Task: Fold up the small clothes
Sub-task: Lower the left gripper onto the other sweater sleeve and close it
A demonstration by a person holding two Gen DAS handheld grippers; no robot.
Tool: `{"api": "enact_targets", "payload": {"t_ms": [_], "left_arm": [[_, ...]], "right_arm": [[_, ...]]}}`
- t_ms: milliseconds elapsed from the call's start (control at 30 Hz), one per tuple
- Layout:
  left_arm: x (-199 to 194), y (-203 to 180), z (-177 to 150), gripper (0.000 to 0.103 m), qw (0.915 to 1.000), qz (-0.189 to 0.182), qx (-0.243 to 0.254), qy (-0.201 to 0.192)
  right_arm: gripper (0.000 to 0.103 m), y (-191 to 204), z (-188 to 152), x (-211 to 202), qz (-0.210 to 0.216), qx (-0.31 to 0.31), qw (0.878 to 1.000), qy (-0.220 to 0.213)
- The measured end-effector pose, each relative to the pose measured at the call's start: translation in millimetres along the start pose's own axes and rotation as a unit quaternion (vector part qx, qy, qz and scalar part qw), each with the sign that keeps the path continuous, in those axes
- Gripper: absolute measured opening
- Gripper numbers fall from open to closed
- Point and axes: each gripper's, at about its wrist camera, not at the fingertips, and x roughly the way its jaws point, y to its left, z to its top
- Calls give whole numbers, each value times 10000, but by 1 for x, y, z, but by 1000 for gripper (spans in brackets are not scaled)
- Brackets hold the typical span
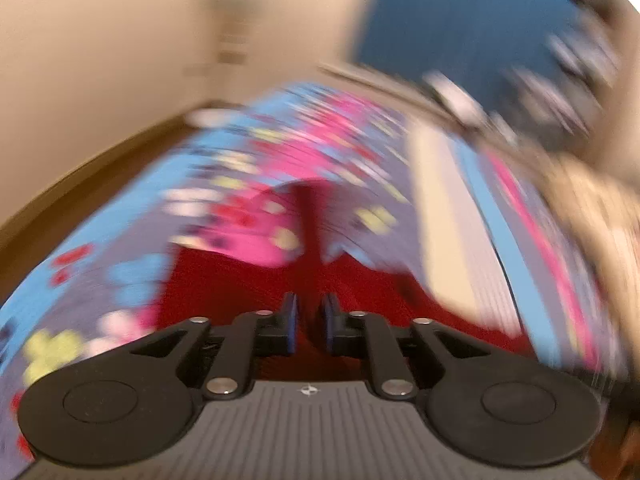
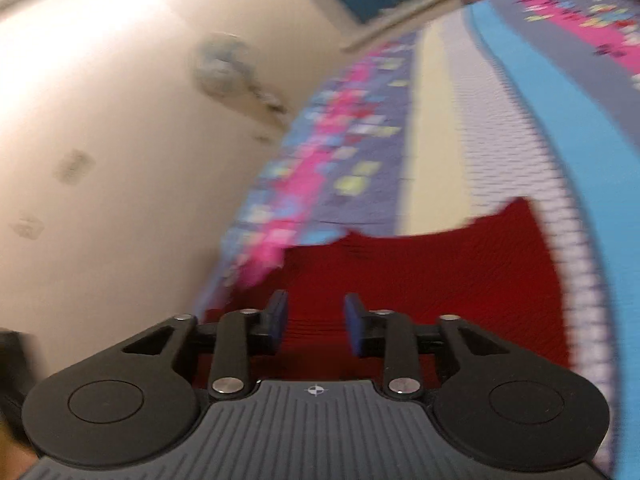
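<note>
A red knit garment lies on a floral bedspread, blurred by motion. In the left wrist view my left gripper has its blue pads nearly together with a fold of the red cloth rising between them. In the right wrist view the same red garment spreads ahead of my right gripper, whose blue pads stand apart over the cloth with nothing between them.
The bedspread has blue, pink and cream stripes. A cream wall stands to the left with a wall fan. A blue curtain hangs at the back, with blurred white items below it.
</note>
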Motion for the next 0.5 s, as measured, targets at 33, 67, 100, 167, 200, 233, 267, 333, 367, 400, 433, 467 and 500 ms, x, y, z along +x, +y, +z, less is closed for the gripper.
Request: {"api": "enact_targets", "payload": {"t_ms": [33,67,100,167,200,233,267,333,367,400,433,467,500], "left_arm": [[-3,10,3,30,9995,176,-280,12],[-3,18,5,41,9984,293,-487,71],[-1,28,5,49,9966,332,-740,169],[7,46,6,52,9908,352,-1239,415],[13,56,6,54,9872,347,-1454,550],[18,65,6,55,9832,306,-1652,708],[26,72,5,55,9783,264,-1852,895],[34,93,9,55,9725,274,-2014,1132],[45,99,11,55,9712,316,-1978,1289],[53,108,13,55,9697,346,-1951,1432],[55,109,9,55,9676,348,-1956,1558],[53,111,4,55,9656,310,-1963,1679],[54,110,1,55,9642,260,-1917,1811]], "right_arm": [[38,-3,-1,3,-295,-11,9995,81],[38,-6,-2,7,-528,11,9984,207],[38,-10,-3,12,-724,50,9967,353],[37,-17,-7,20,-1084,94,9924,583],[36,-19,-9,22,-1182,89,9910,627],[36,-19,-10,22,-1177,84,9911,620],[36,-17,-10,21,-1192,55,9910,612],[37,-20,-13,23,-1213,2,9907,619],[37,-21,-15,25,-1226,-21,9905,623],[37,-20,-15,26,-1238,-41,9903,623],[37,-19,-15,25,-1245,-55,9902,623],[37,-20,-15,27,-1246,-58,9902,625],[37,-19,-12,27,-1247,-48,9902,626]]}}
